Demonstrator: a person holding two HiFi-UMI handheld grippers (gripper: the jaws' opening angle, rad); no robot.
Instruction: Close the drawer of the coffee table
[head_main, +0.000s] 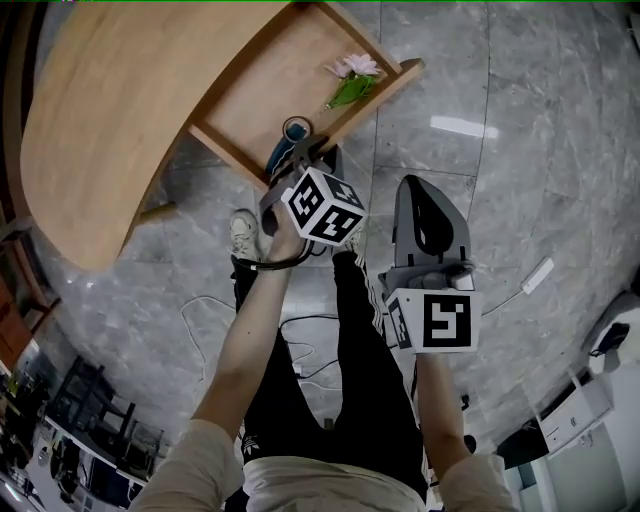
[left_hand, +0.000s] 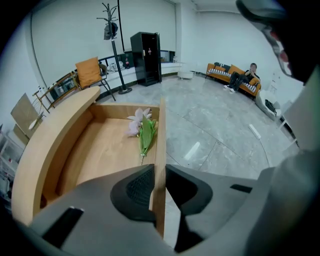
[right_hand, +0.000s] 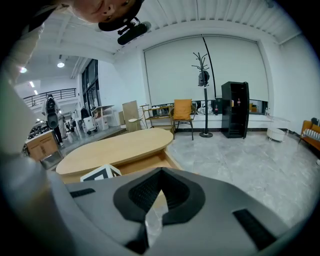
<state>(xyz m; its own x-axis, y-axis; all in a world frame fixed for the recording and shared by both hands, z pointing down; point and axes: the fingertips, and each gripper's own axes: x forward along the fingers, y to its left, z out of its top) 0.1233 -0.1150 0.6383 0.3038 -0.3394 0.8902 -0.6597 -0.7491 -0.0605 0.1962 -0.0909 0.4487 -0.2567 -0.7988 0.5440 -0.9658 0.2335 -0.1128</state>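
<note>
**Lounge: items in view**

Room: grey tiled floor (head_main: 520, 180), coat stand (left_hand: 112, 45), black cabinet (left_hand: 146, 57), orange chair (left_hand: 90, 72), and a person seated on a far sofa (left_hand: 220, 70). A white power strip (head_main: 537, 275) lies on the floor to your right.

Table (head_main: 110, 110): oval, pale wood, at the upper left of your head view.

Drawer (head_main: 280, 90): stands well out from the table's side, open. A flower (head_main: 355, 75) lies inside it, just beside the front panel (left_hand: 160, 130).

Left claw (left_hand: 159, 172): you point it steeply down at the near end of the front panel. One jaw is inside the drawer and one outside. The pads sit against both faces of the board, clamped on it.

Right claw (right_hand: 160, 172): you hold it to the right of the left one, over the floor and apart from the drawer. Its jaw tips are together, with nothing between them.
</note>
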